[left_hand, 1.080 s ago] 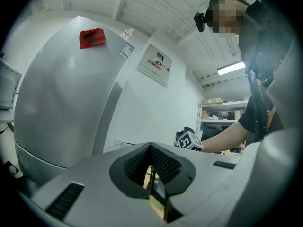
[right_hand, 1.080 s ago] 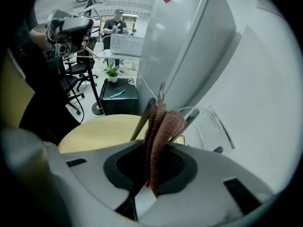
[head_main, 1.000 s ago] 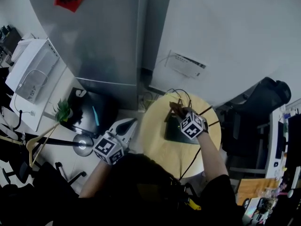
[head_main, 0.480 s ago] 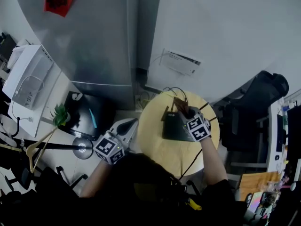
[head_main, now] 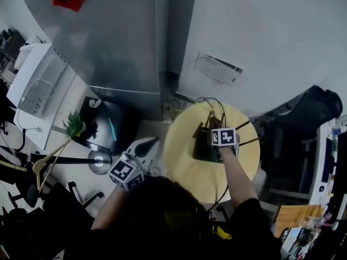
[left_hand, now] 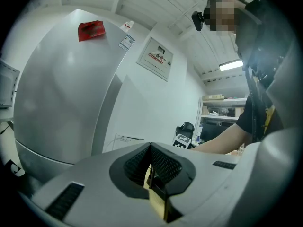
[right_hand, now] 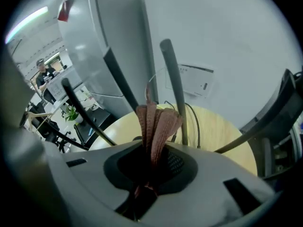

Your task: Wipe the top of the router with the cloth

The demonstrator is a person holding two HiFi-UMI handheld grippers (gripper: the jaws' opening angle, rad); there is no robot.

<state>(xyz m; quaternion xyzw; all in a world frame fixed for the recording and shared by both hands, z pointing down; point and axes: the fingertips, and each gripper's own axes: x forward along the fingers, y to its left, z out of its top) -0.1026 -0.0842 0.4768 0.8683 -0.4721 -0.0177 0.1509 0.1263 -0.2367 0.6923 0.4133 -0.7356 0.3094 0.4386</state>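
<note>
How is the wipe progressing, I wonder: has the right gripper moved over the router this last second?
Yes, slightly. The right gripper, shut on the brown cloth, has slid across the router toward its far end, nearer the wall.

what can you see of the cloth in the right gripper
The cloth is reddish-brown, woven-looking fabric, bunched into lengthwise folds. The right gripper is shut on its lower end, and the rest sticks out past the jaws, in front of the router's dark antennas and above the round wooden table. Whether it touches the router's top is not visible.
</note>
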